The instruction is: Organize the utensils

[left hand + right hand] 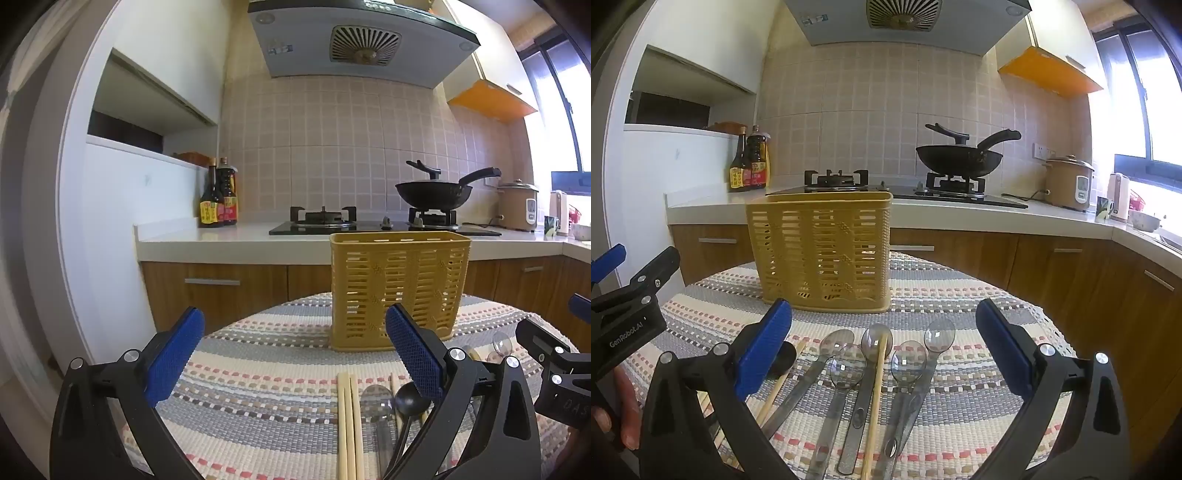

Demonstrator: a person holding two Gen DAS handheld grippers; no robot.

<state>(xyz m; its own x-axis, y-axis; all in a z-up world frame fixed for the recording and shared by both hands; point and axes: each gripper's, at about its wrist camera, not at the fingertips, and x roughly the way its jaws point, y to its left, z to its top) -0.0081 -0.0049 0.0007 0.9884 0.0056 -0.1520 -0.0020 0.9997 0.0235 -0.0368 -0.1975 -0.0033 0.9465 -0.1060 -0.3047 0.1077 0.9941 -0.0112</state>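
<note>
On the round table's striped cloth (960,387) lie clear spoons (846,369) and chopsticks (347,424), near a yellow basket (820,254). Behind stands a stove (945,195). Left gripper (295,354) and right gripper (882,347) both gape wide, holding nothing.

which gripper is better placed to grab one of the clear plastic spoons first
Right. The right gripper, jaws open, has the clear plastic spoons lying directly between its fingers, in front of the yellow slotted plastic basket. The left gripper faces bare mat, with the wooden chopsticks nearest.
</note>
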